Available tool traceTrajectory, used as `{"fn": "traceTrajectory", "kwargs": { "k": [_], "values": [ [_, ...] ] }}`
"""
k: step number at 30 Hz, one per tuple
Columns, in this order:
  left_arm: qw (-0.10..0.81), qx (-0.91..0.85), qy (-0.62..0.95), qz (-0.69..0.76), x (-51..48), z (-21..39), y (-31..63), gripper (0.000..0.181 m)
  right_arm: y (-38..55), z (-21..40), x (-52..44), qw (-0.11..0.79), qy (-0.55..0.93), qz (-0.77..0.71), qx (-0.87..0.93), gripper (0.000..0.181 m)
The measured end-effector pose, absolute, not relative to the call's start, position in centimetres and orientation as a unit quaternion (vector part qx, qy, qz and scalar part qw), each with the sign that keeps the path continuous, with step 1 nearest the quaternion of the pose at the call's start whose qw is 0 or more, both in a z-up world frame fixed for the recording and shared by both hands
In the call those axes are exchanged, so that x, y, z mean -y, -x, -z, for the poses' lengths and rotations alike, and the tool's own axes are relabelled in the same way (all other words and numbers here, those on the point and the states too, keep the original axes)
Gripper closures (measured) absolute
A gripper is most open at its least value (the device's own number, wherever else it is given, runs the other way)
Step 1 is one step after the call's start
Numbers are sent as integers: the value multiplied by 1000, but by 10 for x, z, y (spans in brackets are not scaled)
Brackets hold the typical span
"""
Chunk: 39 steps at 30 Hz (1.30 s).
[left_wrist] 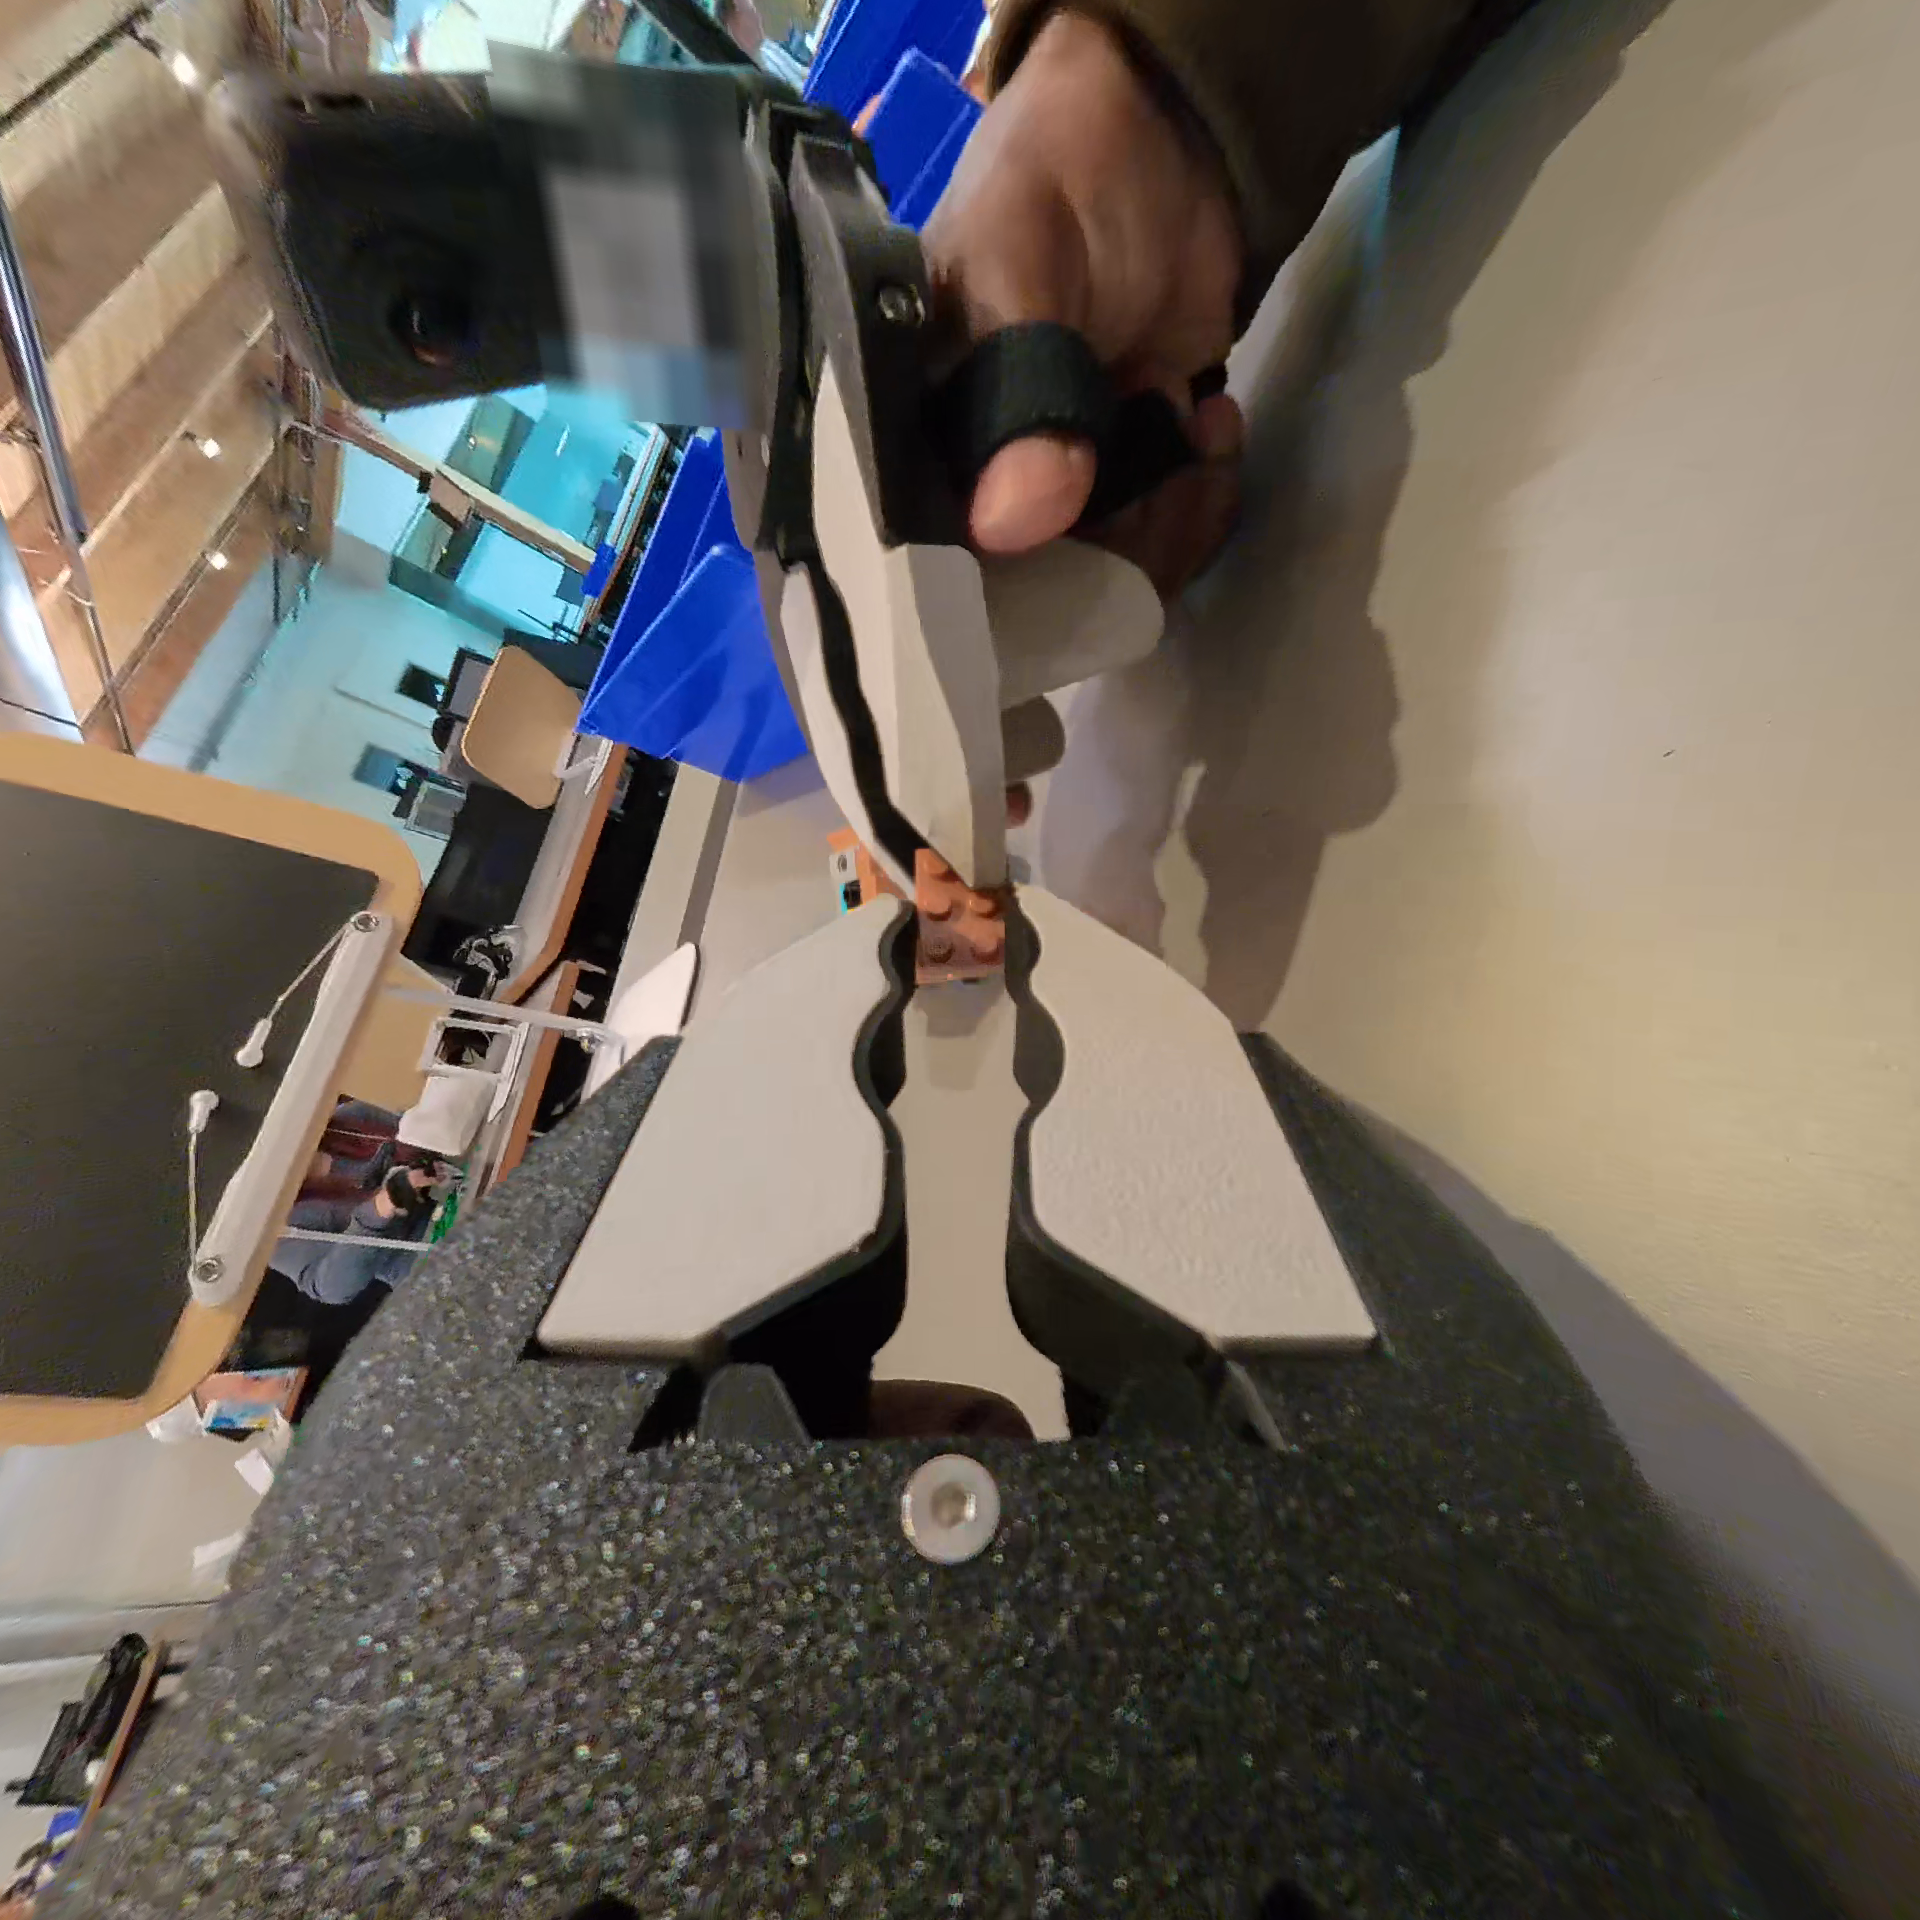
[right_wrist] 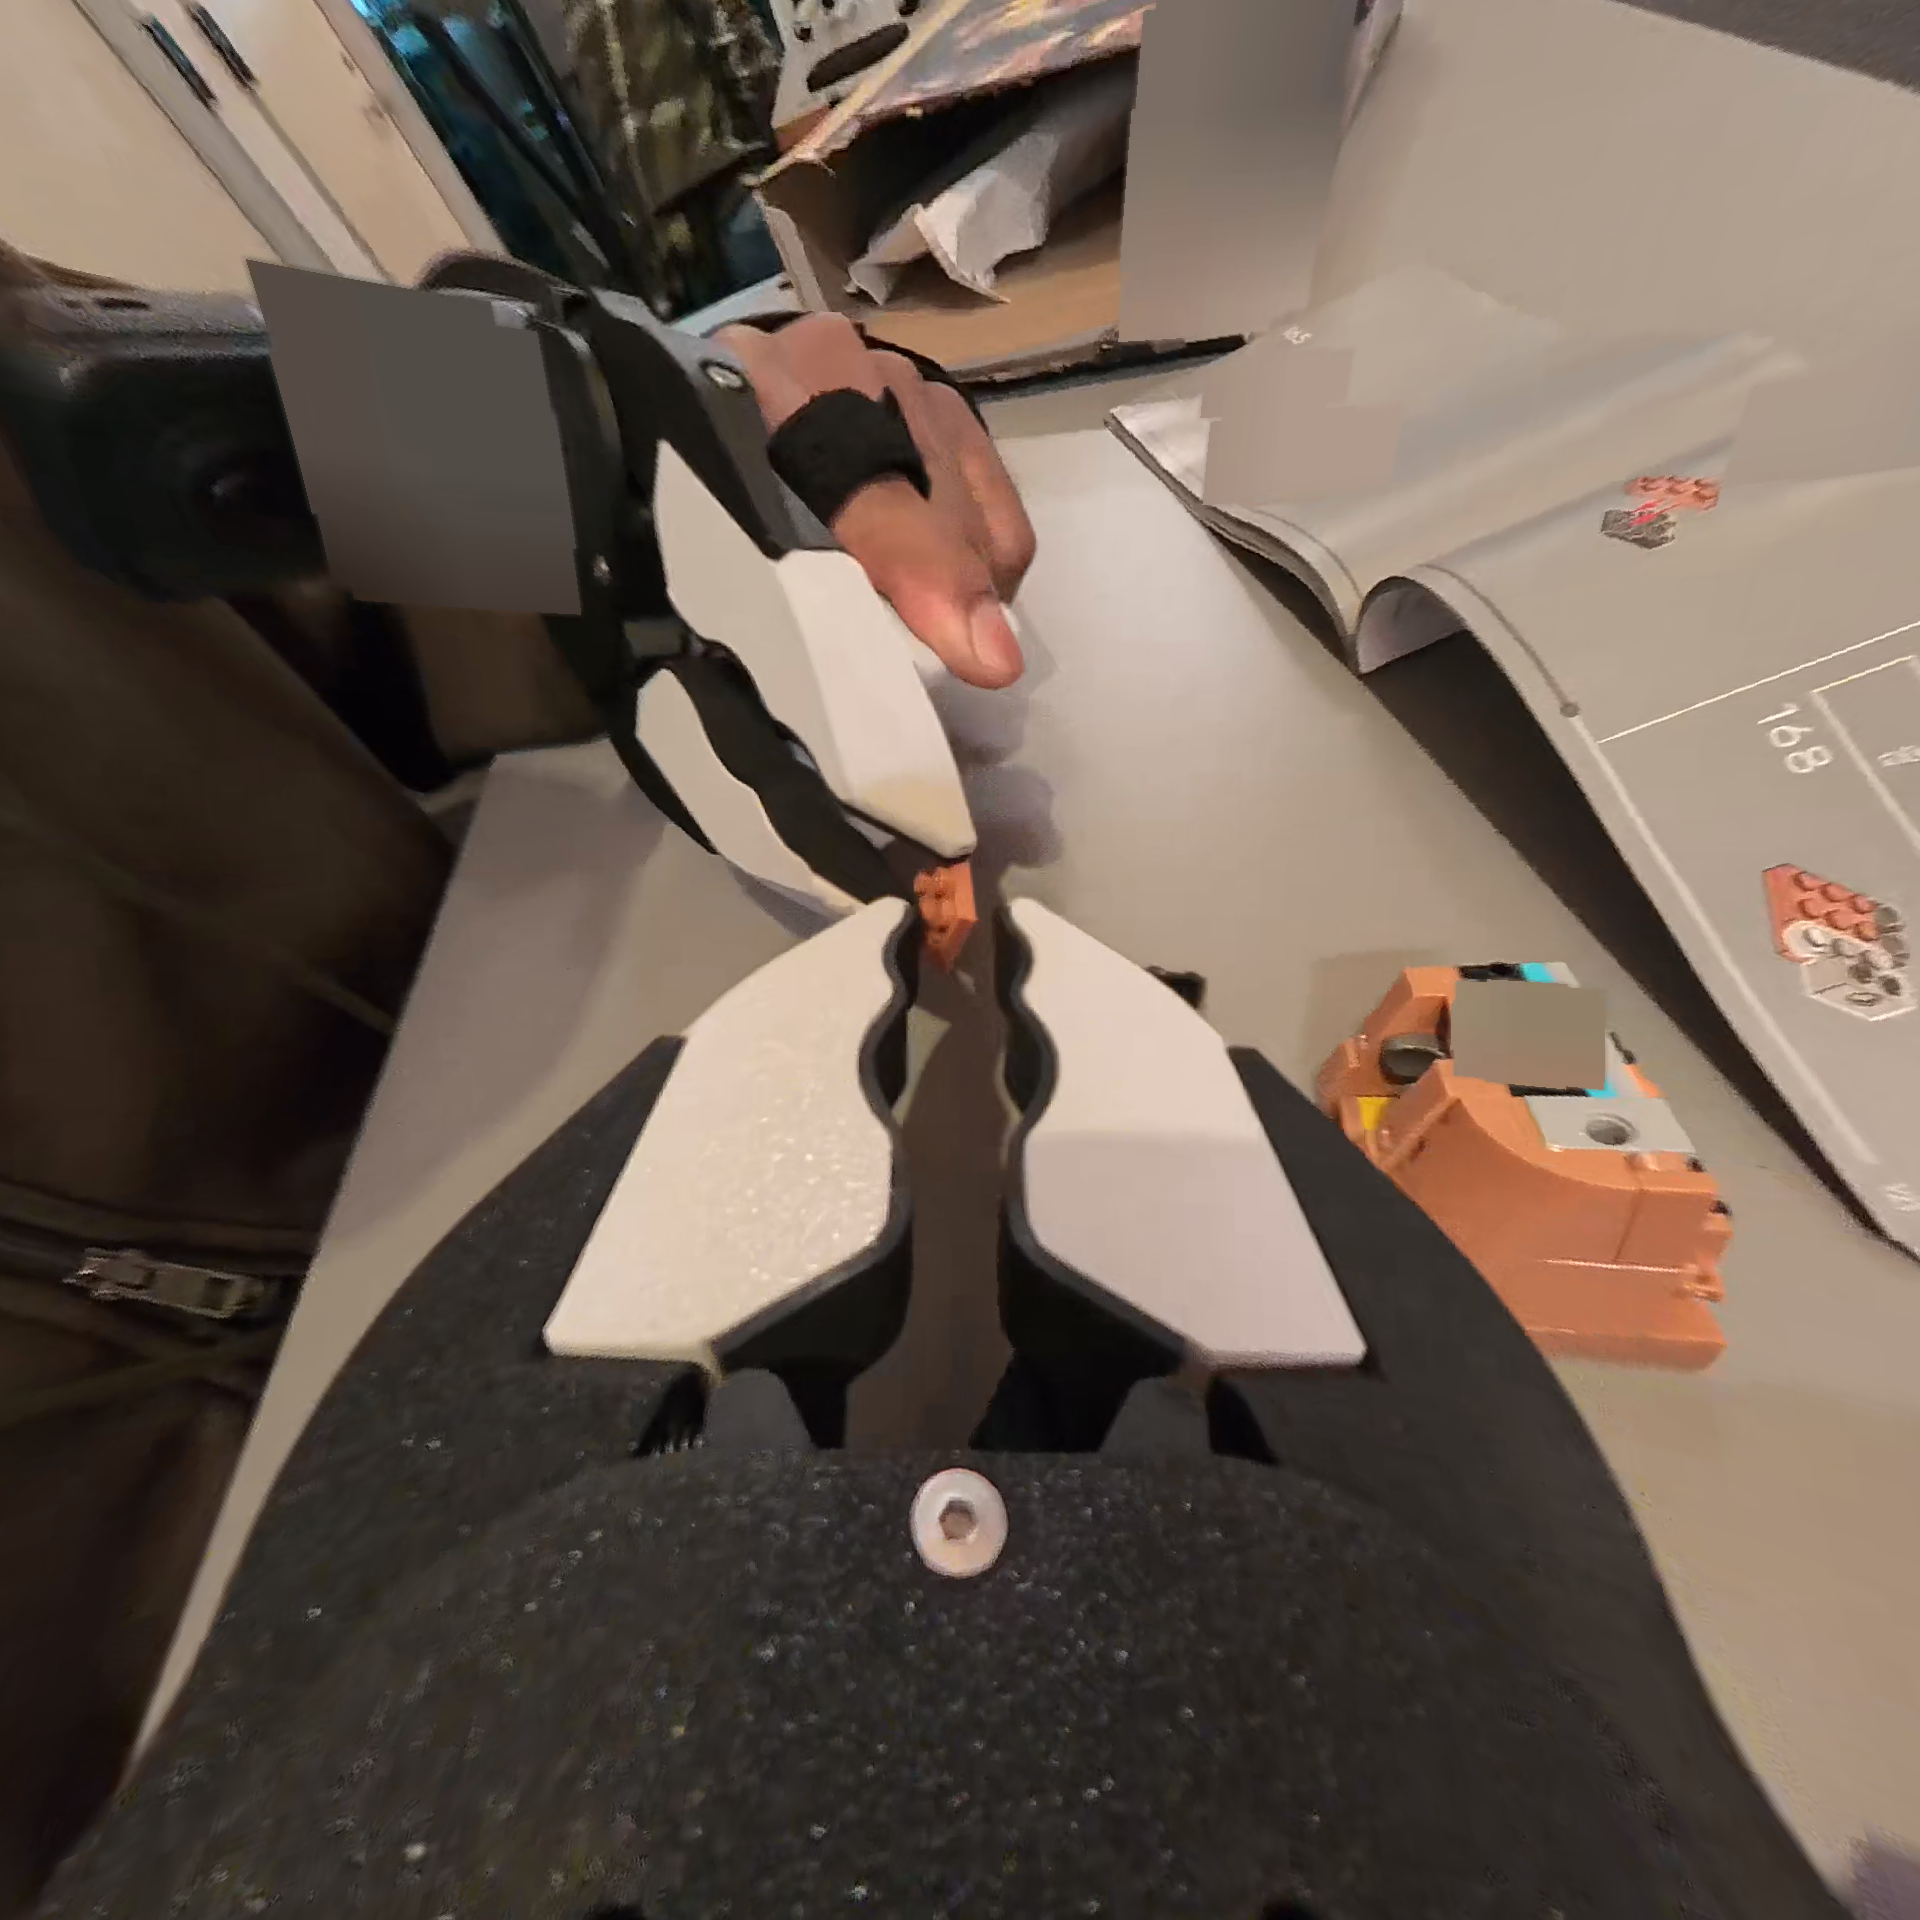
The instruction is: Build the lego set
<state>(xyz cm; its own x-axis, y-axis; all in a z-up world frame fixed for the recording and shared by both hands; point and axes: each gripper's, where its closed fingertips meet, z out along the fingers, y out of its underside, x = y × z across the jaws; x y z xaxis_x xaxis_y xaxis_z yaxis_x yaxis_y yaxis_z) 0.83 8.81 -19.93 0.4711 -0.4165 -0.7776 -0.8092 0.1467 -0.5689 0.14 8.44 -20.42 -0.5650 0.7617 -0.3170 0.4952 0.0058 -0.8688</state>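
Build is partway, by my reading. A sizeable orange-brown assembly [right_wrist: 1527, 1174] sits on the grey table [right_wrist: 1195, 790] just right of my right gripper, curved panels and a grey block with a hole already on it. The instruction booklet [right_wrist: 1662, 644] lies open beyond it, its pages showing more sub-steps, so plenty is left (how much, I cannot say from here). A torn cardboard box [right_wrist: 935, 166] sits at the far edge.

Current step looks like mating small parts in the air above the table.

Left gripper [left_wrist: 961, 940]: jaws nearly closed, pinching a small orange studded plate [left_wrist: 958, 930] at the tips, studs facing the camera.

Right gripper [right_wrist: 948, 925]: jaws drawn in to a narrow gap with the same orange piece between the tips. In the left wrist view its tips come down onto the plate's top edge; whether it clamps a second element or only presses there, I cannot tell.

Both tips meet at that one piece, held off the table.
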Motion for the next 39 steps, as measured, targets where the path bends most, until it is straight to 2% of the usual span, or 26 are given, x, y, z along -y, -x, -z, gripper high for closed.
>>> {"fn": "traceTrajectory", "kwargs": {
  "k": [4,7,12,15,18,22,26,31,36,39],
  "values": [
    [582,-474,645,-144,-89,202,-7,166,-2,205,-85,123,449,-540,701,176],
    [583,-447,672,-93,-89,201,-4,158,-3,202,-84,124,440,-546,702,176],
    [592,-369,713,68,-85,190,-5,154,-3,199,-83,136,425,-552,705,176],
    [582,-336,727,142,-82,190,-8,160,-4,196,-81,142,411,-559,706,176],
    [566,-328,736,173,-81,195,-11,174,-5,196,-78,151,400,-555,713,176],
    [551,-324,752,158,-84,202,-8,175,-3,206,-85,170,412,-513,734,174],
    [498,-296,806,122,-89,220,6,176,0,231,-112,201,453,-406,768,159],
    [438,-231,856,146,-89,240,14,176,-3,254,-118,191,475,-337,790,159],
    [452,-236,853,113,-93,238,19,176,-1,264,-116,196,482,-300,800,154],
    [468,-257,842,77,-96,235,21,176,2,264,-113,197,490,-296,796,158]
  ]
}}
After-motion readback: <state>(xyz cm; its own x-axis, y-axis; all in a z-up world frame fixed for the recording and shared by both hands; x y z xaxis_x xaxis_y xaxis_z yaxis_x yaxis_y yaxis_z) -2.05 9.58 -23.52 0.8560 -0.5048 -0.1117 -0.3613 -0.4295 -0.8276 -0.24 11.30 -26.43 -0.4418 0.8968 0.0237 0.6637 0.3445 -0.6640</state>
